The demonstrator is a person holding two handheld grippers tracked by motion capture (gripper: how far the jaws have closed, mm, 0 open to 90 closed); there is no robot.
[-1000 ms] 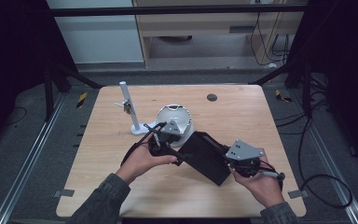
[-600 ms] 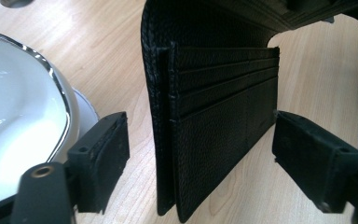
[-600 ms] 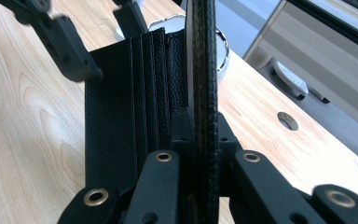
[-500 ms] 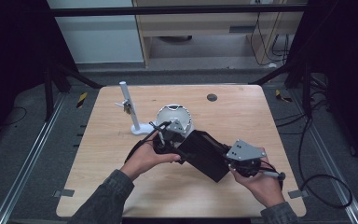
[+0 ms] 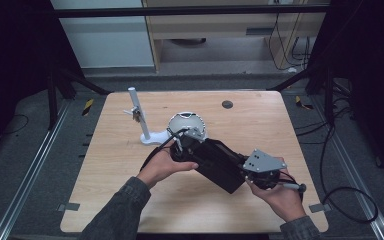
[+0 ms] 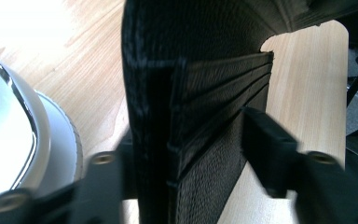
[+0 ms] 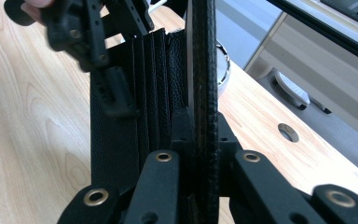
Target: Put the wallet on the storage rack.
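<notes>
A black wallet (image 5: 220, 162) with card slots is held open above the table between both hands. My right gripper (image 5: 243, 172) is shut on one flap's edge, which stands upright between its jaws (image 7: 204, 126). My left gripper (image 5: 187, 142) is at the wallet's far end by the white dome. Its jaws have just been closing, and the card-slot flap (image 6: 191, 70) is between them (image 6: 193, 149). One jaw lies against the flap's back. The other stands a little off the card-slot face, so nothing is pinched. The right gripper view has the left gripper (image 7: 107, 70) at top left.
A white dome-shaped object (image 5: 185, 122) sits just behind the left gripper. A white post on a round base (image 5: 139, 117) stands to its left. The wooden table (image 5: 110, 200) has a small dark hole (image 5: 227, 104) near its far edge. Dark floor and rails surround the table.
The left hand has shifted a little toward the wallet and down, with its jaws drawn in around the wallet's flap. The right hand and its grip have not moved.
</notes>
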